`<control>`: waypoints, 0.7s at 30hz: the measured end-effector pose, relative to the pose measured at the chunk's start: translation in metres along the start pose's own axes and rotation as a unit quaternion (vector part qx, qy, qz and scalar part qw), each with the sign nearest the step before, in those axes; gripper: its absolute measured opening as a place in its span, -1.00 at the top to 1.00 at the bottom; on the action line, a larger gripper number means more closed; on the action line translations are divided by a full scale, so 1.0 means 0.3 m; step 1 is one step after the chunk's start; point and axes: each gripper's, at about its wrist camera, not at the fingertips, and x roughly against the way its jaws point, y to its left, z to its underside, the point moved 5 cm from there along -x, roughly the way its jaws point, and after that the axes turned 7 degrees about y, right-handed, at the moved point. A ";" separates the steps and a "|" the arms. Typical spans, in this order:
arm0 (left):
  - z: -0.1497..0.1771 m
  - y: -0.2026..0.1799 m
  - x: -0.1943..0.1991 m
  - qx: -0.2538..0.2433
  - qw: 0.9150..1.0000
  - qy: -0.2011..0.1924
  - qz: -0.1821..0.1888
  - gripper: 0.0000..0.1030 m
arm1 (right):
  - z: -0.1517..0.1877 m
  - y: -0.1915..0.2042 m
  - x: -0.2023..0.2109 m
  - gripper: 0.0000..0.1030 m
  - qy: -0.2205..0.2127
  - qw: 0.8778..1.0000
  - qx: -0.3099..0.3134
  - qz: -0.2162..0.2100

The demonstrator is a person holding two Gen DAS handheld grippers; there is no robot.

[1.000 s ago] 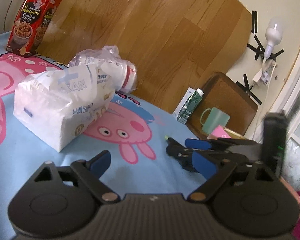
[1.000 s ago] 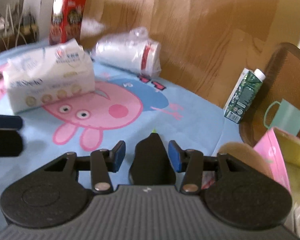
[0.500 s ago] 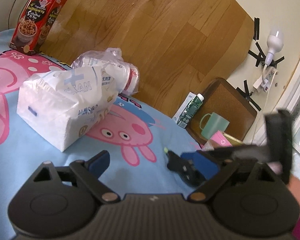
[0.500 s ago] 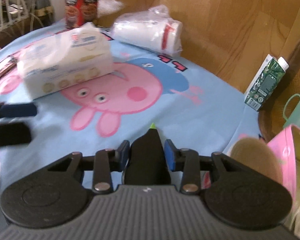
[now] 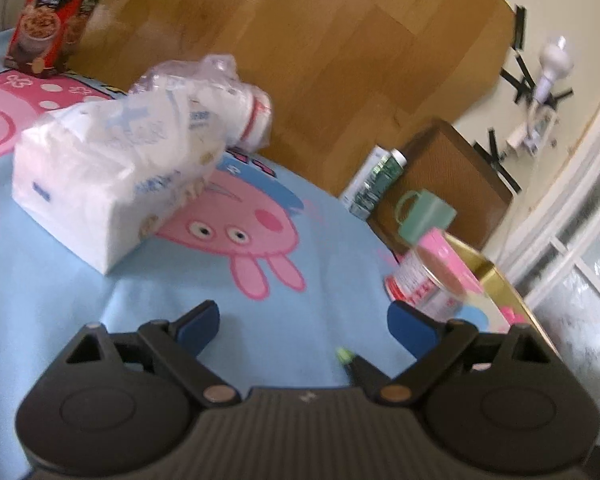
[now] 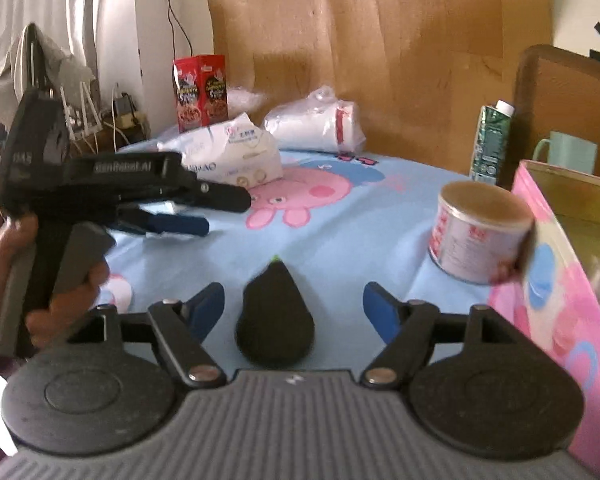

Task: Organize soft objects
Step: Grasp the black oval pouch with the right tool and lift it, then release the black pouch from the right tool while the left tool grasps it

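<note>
The soft black toy [image 6: 275, 316] lies loose between the spread right gripper [image 6: 294, 306], whose jaws have just been opening, so the gripper is best pulled back gently.

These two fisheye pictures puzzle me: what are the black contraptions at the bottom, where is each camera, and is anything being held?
A person holds a hand-squeezed gripper in each hand, with a camera on each looking along its blue-padded jaws. The left camera shows the left gripper open over the blue cartoon cloth, with nothing between its jaws. The right camera shows the right gripper, its jaws having just opened; the dark eggplant toy lies between them, untouched by the pads. On the cloth lie a tissue pack, a bagged roll, a red box, a carton, a tin, a green mug and a pink box.
</note>
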 end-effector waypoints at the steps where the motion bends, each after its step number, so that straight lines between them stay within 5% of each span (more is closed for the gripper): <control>1: 0.011 -0.016 0.005 0.001 1.000 0.007 0.011 -0.83 | 0.008 0.004 -0.003 -0.52 0.002 1.000 0.005 0.004; 5: 0.055 -0.091 0.010 0.011 0.998 0.051 0.046 -0.78 | 0.017 0.010 -0.035 -0.44 0.008 1.000 0.002 -0.018; 7: 0.070 -0.120 0.003 0.010 0.997 0.071 0.042 -0.77 | 0.022 0.023 -0.065 -0.01 0.018 0.999 0.009 -0.029; 10: 0.103 -0.146 -0.039 0.025 0.992 0.112 0.049 -0.55 | 0.031 0.017 -0.086 0.00 0.018 0.999 -0.008 -0.041; 13: 0.109 -0.184 -0.062 0.012 0.993 0.111 0.035 -0.28 | 0.027 -0.001 -0.072 0.00 0.006 0.997 -0.045 -0.060; 15: 0.102 -0.221 -0.071 0.016 0.990 0.121 0.065 -0.04 | 0.028 -0.014 -0.044 0.00 -0.011 0.998 -0.050 -0.048; 21: 0.019 -0.496 -0.112 -0.068 0.984 0.114 0.121 -0.04 | -0.006 -0.092 0.142 0.00 -0.103 0.993 -0.048 0.037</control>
